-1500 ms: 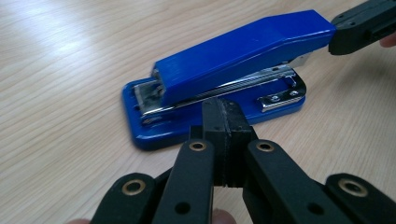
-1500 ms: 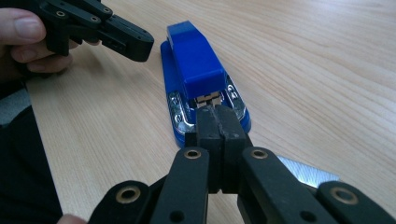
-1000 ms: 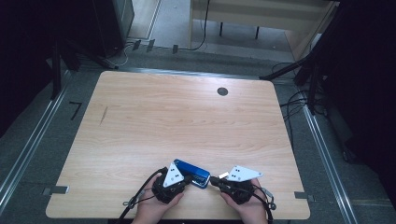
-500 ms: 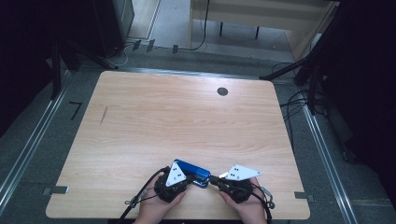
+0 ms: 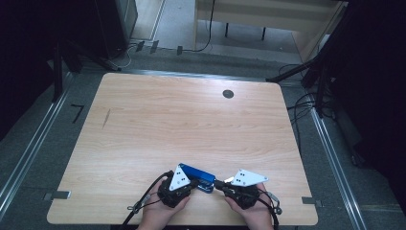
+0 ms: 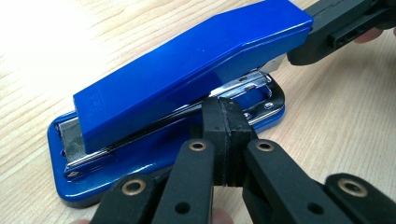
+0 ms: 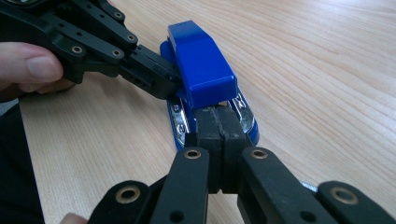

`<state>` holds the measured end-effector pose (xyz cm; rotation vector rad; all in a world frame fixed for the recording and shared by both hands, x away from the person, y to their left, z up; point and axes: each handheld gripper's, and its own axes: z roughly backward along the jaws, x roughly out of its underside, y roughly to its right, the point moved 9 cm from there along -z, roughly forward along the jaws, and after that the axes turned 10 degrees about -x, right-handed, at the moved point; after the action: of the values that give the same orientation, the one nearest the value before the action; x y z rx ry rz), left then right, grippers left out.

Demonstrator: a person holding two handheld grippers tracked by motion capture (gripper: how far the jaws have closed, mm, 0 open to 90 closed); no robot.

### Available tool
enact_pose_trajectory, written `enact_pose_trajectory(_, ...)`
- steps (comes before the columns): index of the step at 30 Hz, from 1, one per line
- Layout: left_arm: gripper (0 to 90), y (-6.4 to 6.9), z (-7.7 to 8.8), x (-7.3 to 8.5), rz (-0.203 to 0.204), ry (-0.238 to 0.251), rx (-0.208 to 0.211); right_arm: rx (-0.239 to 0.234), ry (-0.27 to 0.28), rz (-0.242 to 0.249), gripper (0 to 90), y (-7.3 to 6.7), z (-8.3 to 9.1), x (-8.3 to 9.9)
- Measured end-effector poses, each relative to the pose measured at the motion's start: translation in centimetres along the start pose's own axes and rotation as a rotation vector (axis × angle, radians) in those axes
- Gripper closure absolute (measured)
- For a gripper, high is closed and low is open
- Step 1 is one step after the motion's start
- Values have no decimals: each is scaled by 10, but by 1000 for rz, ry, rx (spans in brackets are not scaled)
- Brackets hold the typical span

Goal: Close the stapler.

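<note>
The high view looks forward and down over the whole table (image 5: pixel 143 120). Both gripper views sit low and close, facing each other, sharing the stapler (image 6: pixel 187 70).

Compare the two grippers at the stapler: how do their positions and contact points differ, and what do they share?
The left gripper meets the blue stapler from its long side, tips under the raised top arm. The right gripper meets it end-on, at the rear end. The left gripper's grey plate tilts steeply; the right's lies flatter. Both have black jaws shut together, empty, each in one hand.

One blue stapler (image 5: pixel 197 176) – two hand-held grippers (left (image 5: pixel 192 182), right (image 5: pixel 218 182)), one table (image 5: pixel 182 124).
</note>
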<state>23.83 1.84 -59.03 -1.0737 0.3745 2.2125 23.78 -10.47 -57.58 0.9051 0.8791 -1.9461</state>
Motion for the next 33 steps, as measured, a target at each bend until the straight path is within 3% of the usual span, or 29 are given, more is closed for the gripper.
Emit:
enact_pose_trajectory(15,900,1,0,0,-16,3,-23,18,37,35,900,-5,5,-17)
enact_pose_trajectory(27,900,2,0,0,-44,11,-46,-8,78,56,900,-10,7,-40)
enact_pose_trajectory(33,900,3,0,0,-46,12,-40,-8,70,66,900,-11,7,-45)
